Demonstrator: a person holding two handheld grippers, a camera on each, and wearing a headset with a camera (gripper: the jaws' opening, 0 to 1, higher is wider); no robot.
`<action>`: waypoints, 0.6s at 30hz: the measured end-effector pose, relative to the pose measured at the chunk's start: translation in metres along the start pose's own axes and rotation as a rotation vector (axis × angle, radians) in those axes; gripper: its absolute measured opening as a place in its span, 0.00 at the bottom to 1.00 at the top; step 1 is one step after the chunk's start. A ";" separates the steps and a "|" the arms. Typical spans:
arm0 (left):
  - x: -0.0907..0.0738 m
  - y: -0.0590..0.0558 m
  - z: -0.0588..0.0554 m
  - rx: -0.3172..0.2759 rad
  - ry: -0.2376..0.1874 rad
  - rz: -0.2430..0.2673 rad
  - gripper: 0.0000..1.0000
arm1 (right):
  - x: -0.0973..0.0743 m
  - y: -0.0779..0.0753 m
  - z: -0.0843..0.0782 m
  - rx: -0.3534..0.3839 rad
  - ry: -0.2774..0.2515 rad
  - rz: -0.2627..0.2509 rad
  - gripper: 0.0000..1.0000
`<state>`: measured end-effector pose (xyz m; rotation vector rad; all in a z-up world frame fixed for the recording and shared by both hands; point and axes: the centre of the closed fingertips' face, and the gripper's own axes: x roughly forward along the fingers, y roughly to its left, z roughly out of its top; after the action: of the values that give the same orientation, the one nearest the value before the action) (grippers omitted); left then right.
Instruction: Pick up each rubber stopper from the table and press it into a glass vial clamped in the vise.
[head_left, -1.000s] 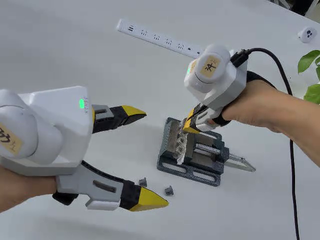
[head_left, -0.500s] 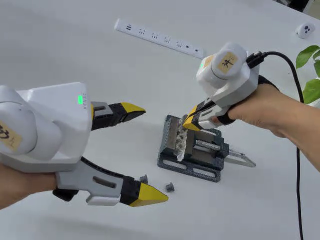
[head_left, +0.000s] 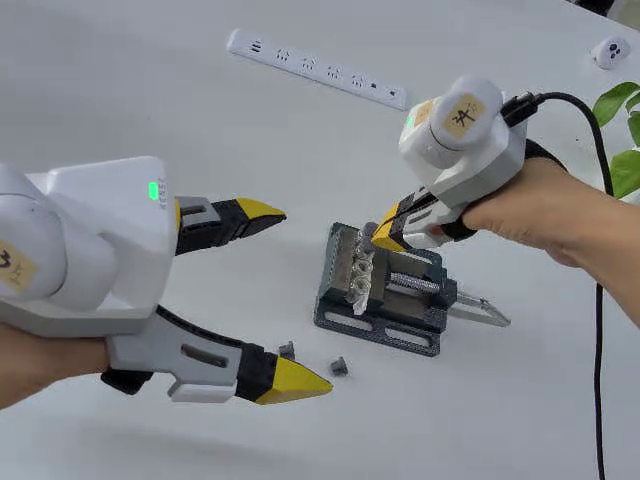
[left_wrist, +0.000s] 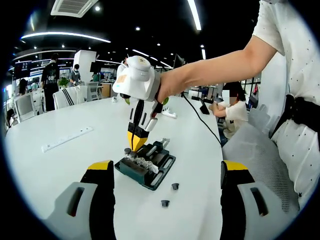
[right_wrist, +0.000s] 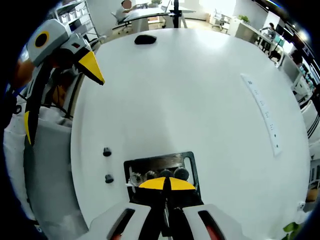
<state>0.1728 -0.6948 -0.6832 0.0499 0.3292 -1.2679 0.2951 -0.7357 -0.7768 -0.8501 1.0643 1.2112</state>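
A dark vise (head_left: 400, 335) sits mid-table with a row of glass vials (head_left: 358, 277) clamped in its jaws. Two of the vials carry dark stoppers (right_wrist: 181, 173). My right gripper (head_left: 383, 240) hangs shut just above the far end of the vial row; I cannot tell if anything is pinched in its tips. Two loose grey rubber stoppers (head_left: 339, 367) lie on the table in front of the vise. My left gripper (head_left: 283, 296) is open and empty, left of the vise, its lower fingertip (head_left: 300, 380) beside the nearer loose stopper (head_left: 287, 350).
A white power strip (head_left: 315, 68) lies at the back. The vise's handle (head_left: 482, 313) sticks out to the right. A black cable (head_left: 592, 260) trails from the right gripper, and plant leaves (head_left: 625, 135) stand at the right edge.
The right gripper has lifted up and to the right, off the vial row, still shut. The left gripper has barely moved.
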 end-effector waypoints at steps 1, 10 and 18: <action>0.000 0.000 0.000 0.000 0.000 -0.001 0.87 | 0.001 0.001 0.000 -0.001 0.002 0.002 0.00; -0.001 -0.001 -0.001 0.000 0.003 0.000 0.87 | 0.003 0.003 -0.001 -0.033 0.030 0.001 0.00; 0.000 -0.001 0.000 0.001 -0.002 -0.002 0.87 | 0.006 0.002 -0.002 -0.051 0.062 -0.002 0.00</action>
<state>0.1716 -0.6952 -0.6832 0.0488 0.3266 -1.2696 0.2932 -0.7354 -0.7831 -0.9330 1.0864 1.2209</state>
